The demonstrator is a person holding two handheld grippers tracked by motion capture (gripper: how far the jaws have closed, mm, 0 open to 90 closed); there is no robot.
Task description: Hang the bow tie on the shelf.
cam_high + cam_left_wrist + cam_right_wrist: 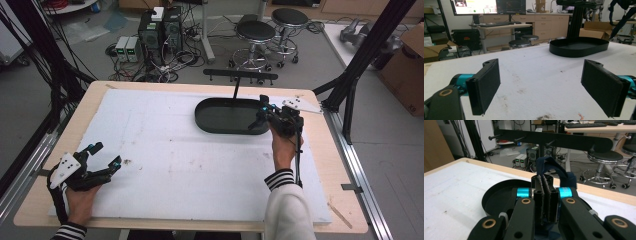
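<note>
Two tongs are at work, and only one carries anything. The right tongs (pixel 545 195) have their jaws pressed together on a dark blue strap (pixel 554 171), which loops up out of the grip and curls over to one side. In the high view the right tongs (pixel 263 116) hang over the near right rim of the black tray (pixel 210 125), pointed toward the rack (pixel 240 75) that rises behind it. In the right gripper view the rack's pegs (pixel 520 139) jut forward from its crossbar, above and beyond the strap. The hold looks chosen for hanging: the loop stands free above the jaws, open enough to slip over a peg. That is a judgement, not something seen.

The left tongs (pixel 104 156) rest at the near left corner of the surface (pixel 165 165), jaws spread wide with nothing between them. They appear parked there to keep clear of the working side. From the left gripper view, the left tongs (pixel 540 86) face across the white mat toward the tray (pixel 579 47), well apart from it.

The strap sits inside the right jaws, over the tray, below the pegs and short of them. Whether any part of it touches the tray cannot be told.
</note>
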